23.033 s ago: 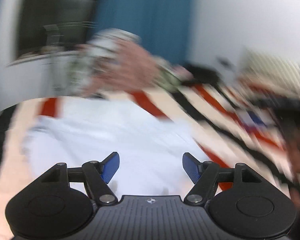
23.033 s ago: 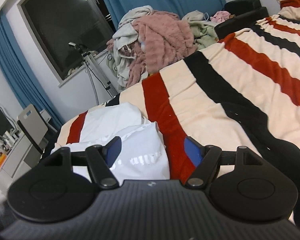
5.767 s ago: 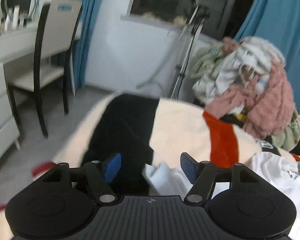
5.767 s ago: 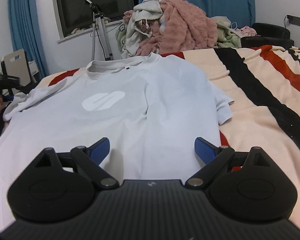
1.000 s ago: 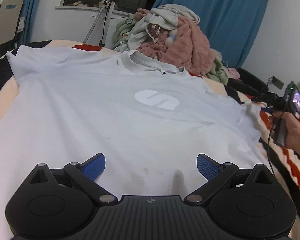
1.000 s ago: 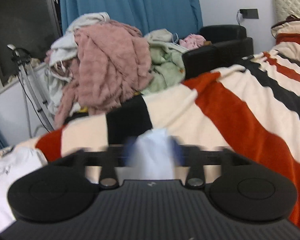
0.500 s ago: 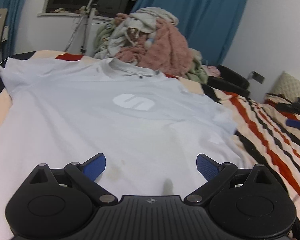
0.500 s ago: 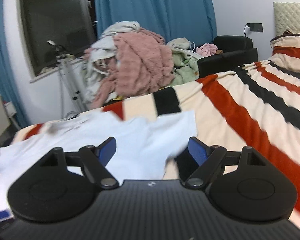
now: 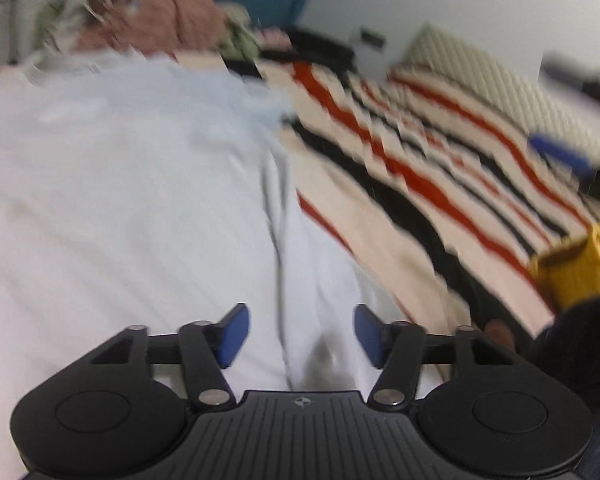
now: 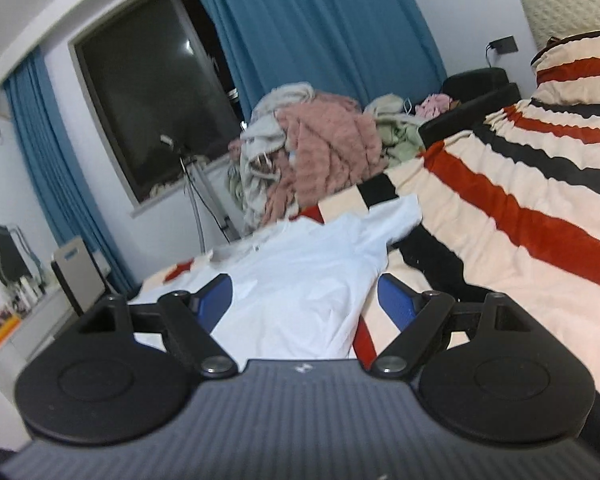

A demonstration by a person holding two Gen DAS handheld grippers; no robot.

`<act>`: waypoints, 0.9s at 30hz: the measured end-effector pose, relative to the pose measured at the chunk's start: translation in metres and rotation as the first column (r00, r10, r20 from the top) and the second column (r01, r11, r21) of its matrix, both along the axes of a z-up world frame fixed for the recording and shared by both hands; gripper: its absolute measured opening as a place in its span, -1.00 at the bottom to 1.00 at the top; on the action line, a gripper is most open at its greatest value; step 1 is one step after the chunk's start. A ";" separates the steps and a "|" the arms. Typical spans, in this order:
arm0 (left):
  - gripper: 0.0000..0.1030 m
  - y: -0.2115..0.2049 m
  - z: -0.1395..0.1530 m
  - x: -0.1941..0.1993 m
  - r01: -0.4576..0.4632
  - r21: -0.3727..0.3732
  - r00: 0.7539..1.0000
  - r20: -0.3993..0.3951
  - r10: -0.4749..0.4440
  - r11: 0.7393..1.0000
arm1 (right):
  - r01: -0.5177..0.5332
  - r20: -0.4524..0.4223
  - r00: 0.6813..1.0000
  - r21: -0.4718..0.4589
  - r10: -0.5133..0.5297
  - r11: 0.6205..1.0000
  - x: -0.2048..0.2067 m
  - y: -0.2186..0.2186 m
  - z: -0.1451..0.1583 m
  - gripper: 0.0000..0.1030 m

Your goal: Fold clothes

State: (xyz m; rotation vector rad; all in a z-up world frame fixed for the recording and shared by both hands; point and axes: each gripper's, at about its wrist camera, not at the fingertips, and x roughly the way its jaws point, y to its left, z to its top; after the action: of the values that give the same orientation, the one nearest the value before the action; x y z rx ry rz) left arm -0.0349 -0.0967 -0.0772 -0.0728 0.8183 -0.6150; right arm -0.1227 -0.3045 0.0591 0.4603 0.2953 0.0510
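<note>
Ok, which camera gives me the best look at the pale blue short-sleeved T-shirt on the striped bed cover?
The right wrist view: the pale blue T-shirt is sharp there, with collar, one sleeve and side edge visible on the striped bed cover. The left wrist view shows it larger but motion-blurred, so only a lengthwise crease reads.

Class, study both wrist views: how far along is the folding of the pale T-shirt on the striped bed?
Done: the T-shirt lies spread on the striped blanket. In hand: nothing; the left tool and right tool hover open over its fabric. Left: every fold, since none shows yet, though the left view is blurred.
</note>
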 end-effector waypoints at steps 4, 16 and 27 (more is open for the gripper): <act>-0.58 -0.023 -0.015 -0.009 0.086 0.018 0.994 -0.062 -0.085 0.996 | 0.014 0.007 1.000 0.032 -0.014 0.999 -0.004 -0.009 -0.003 0.59; -0.95 -0.108 0.008 -0.029 0.137 -0.131 0.982 -0.112 -0.152 0.982 | 0.110 0.110 0.988 0.027 -0.113 0.994 -0.021 -0.031 -0.005 0.61; 0.13 -0.152 -0.015 -0.025 0.167 0.006 0.982 -0.088 -0.166 0.986 | 0.095 0.070 0.994 -0.110 -0.088 0.989 -0.005 -0.029 -0.017 0.61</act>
State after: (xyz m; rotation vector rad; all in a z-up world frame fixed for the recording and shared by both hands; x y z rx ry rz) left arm -0.0598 -0.2489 -0.0917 -0.0196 0.9189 -0.7681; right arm -0.1273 -0.3337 0.0425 0.3582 0.2117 -0.0399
